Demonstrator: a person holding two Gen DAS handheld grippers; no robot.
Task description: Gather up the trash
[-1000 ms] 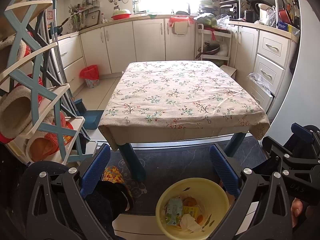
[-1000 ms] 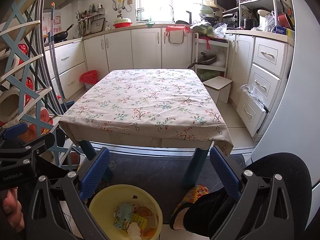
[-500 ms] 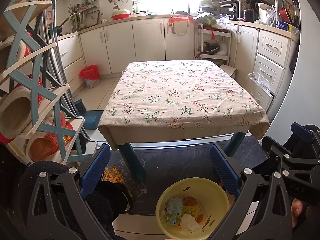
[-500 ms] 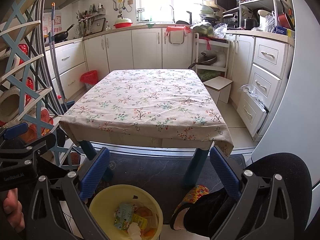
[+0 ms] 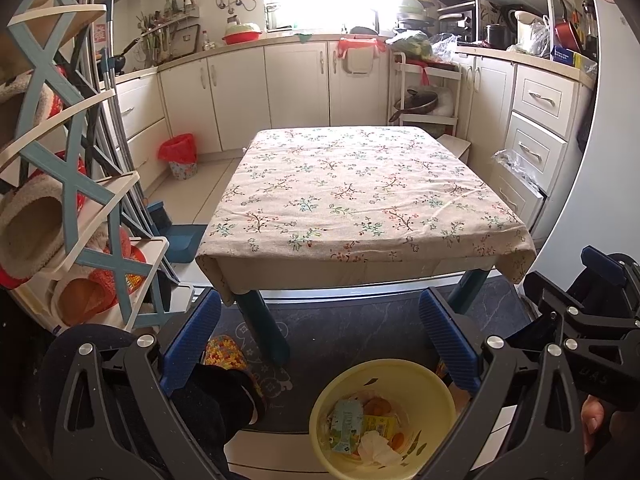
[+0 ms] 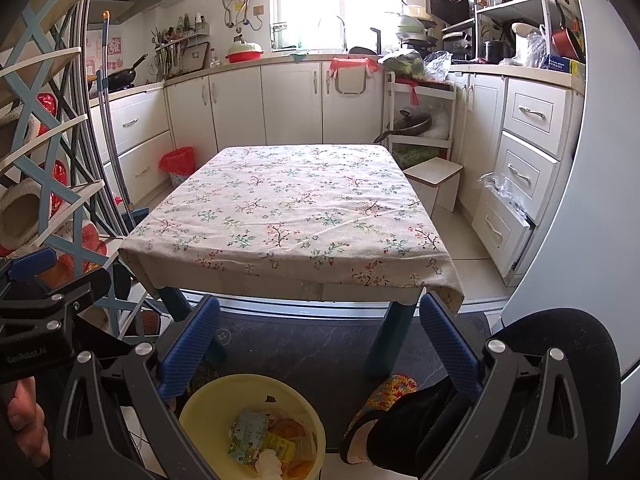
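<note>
A yellow bin [image 5: 382,420] stands on the floor in front of the table, holding a green carton, wrappers, orange peel and a crumpled tissue; it also shows in the right wrist view [image 6: 252,428]. My left gripper [image 5: 320,332] is open and empty, held above the floor, with the bin below and to the right. My right gripper [image 6: 320,334] is open and empty, with the bin below and to the left. The table with the floral cloth [image 5: 360,196] is bare; in the right wrist view [image 6: 292,216] it is bare too.
A shoe rack with slippers [image 5: 60,200] stands at the left. The person's slippered feet [image 5: 224,364] [image 6: 384,400] are beside the bin. Kitchen cabinets [image 5: 296,84], a red-lined small bin [image 5: 180,156], a stool [image 6: 434,184] and drawers [image 6: 516,184] surround the table.
</note>
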